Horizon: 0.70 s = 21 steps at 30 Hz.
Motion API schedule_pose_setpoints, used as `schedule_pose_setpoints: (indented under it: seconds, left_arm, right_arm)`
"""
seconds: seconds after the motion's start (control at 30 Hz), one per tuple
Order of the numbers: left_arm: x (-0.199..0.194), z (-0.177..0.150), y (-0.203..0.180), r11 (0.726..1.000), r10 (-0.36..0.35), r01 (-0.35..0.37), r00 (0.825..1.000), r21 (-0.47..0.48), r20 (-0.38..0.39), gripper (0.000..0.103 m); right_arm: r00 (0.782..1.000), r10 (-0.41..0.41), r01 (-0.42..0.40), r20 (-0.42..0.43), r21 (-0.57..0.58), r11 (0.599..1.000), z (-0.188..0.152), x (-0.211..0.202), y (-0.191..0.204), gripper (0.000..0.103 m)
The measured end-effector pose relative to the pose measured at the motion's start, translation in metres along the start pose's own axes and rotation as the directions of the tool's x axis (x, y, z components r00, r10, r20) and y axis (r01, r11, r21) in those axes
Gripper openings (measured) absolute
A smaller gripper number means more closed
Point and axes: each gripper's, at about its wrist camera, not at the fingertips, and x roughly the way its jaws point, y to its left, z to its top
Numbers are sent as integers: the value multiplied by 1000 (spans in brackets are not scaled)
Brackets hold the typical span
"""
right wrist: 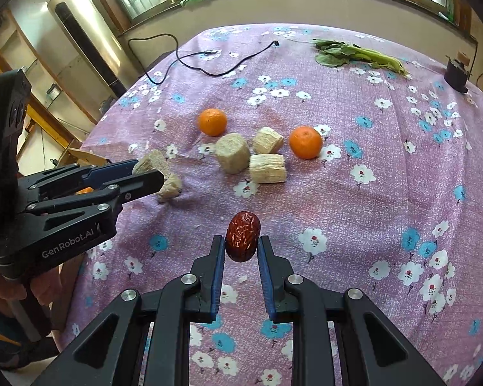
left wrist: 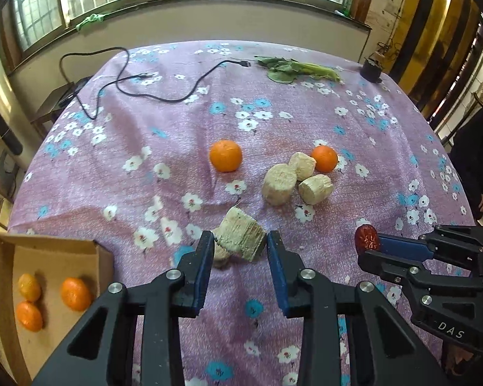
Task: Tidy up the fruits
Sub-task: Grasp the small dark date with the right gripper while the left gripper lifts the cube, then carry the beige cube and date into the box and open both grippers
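Observation:
My left gripper (left wrist: 240, 246) is shut on a pale fibrous chunk (left wrist: 241, 237), held just above the cloth; a second chunk (left wrist: 220, 257) lies beneath it. In the right wrist view the left gripper (right wrist: 148, 173) grips that chunk (right wrist: 149, 163) at mid left. My right gripper (right wrist: 241, 246) is shut on a wrinkled red date (right wrist: 242, 236), also seen at the right gripper (left wrist: 368, 246) as the date (left wrist: 366, 239). Two oranges (left wrist: 225, 155) (left wrist: 324, 159) and three more chunks (left wrist: 279, 184) lie mid-table. A cardboard box (left wrist: 104, 257) at lower left holds three oranges (left wrist: 75, 293).
A purple flowered cloth (right wrist: 386, 193) covers the round table. At the far side lie a black cable (left wrist: 164, 96), leafy greens (left wrist: 293, 69) and a small dark object (left wrist: 372, 67). A person in dark clothes (left wrist: 476, 154) is at the right edge.

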Motion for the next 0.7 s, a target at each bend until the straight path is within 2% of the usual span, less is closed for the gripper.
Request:
schedule_pose_setpoints:
  seconds: [0.33, 0.7]
  left_arm:
    - [-33, -23, 20, 996, 51, -49, 998, -68, 23, 32]
    - [-69, -47, 59, 984, 104, -96, 993, -147, 48, 33]
  right_arm:
    - [1000, 20, -20, 6, -41, 999, -6, -10, 37, 22]
    - [999, 53, -53, 2, -130, 990, -10, -12, 93, 23]
